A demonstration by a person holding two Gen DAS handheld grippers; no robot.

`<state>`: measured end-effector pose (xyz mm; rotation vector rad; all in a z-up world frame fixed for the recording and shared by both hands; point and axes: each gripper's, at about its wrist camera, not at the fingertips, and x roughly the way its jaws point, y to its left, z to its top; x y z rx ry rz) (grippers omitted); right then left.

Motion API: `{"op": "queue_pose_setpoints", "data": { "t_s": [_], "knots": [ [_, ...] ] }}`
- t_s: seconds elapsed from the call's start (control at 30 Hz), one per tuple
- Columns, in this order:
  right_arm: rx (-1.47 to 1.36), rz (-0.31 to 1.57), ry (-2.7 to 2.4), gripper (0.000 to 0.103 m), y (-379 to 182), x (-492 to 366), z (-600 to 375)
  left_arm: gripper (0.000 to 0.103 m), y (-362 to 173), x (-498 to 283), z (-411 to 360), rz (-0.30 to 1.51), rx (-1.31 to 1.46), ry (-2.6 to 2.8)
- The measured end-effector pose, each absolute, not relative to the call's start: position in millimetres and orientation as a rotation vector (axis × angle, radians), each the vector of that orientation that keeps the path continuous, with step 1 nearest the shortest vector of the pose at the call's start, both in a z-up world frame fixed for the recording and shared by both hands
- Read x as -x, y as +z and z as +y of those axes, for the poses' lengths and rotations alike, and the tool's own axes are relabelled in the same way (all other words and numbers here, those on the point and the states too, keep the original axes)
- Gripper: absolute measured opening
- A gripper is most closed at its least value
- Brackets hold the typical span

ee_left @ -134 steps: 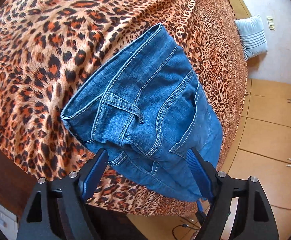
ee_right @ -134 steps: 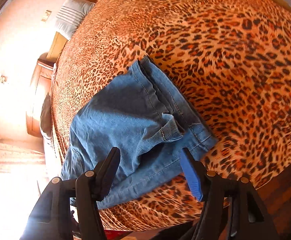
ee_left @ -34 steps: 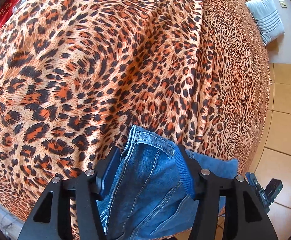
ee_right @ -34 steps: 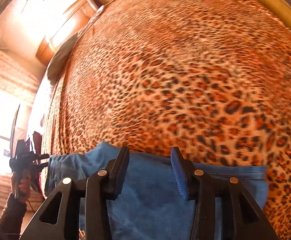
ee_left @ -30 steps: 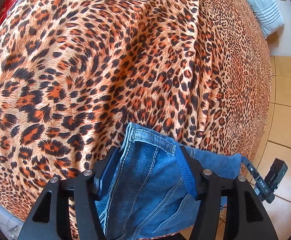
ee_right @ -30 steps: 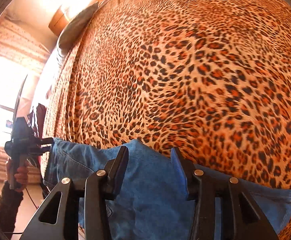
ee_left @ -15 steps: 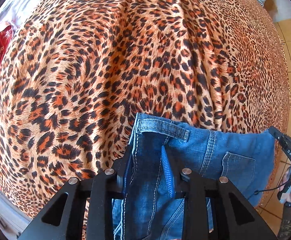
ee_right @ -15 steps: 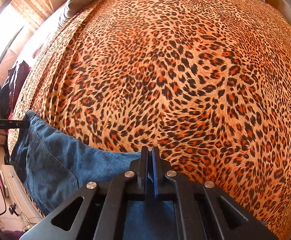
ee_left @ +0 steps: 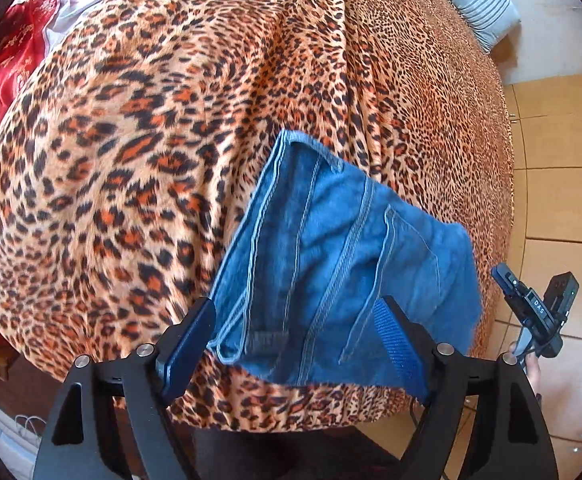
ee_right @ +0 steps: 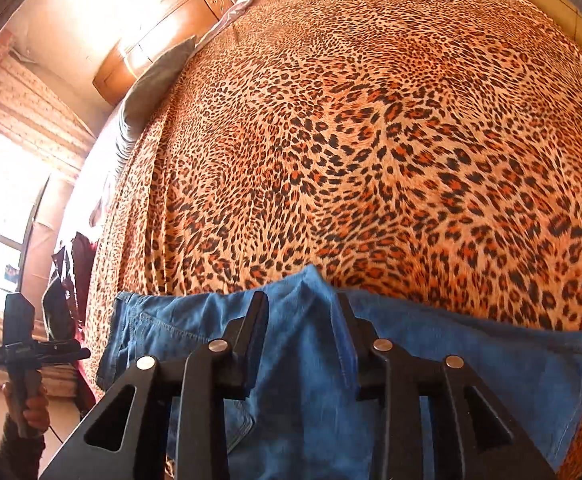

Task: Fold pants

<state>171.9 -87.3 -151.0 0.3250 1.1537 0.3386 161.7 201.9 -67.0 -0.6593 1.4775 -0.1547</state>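
Denim pants (ee_left: 331,264) folded at near bed (ee_left: 131,160) edge; release step.
Left gripper (ee_left: 295,344) jaws spreading clear; right gripper (ee_right: 303,332) jaws opening astride a raised crease. Next: smooth it flat.

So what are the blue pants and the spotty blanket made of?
The blue pants look like denim: matte blue weave, thick pale double stitching along the seams. The spotty blanket looks like soft printed fabric, perhaps fleece or thin cotton; it drapes in gentle folds with little shine, so it's hard to say which.
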Motion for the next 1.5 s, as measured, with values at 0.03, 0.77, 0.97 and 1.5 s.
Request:
{"op": "queue_pose_setpoints", "data": {
  "t_s": [0.03, 0.77, 0.97, 1.5],
  "knots": [
    [-0.358, 1.162, 0.319, 0.036, -151.5, -156.5, -98.6, 0.081, -72.3, -149.2, 200.2, 1.478, 0.685, -0.152],
    [-0.942, 1.052, -0.162, 0.003, -224.5, 44.5, -281.1, 0.036, -136.6, -150.9, 167.7, 1.600, 0.703, 0.046],
    [-0.936, 1.151, -0.222, 0.005, -256.9, 47.2, -286.1, 0.039, -147.4, -148.7, 160.9, 1.638, 0.682, 0.071],
    [-1.395, 0.902, -0.164, 0.045, -272.2, 121.7, -316.0, 0.080, -45.2, -218.0, -17.6, 1.594, 0.230, -0.482]
  ]
}}
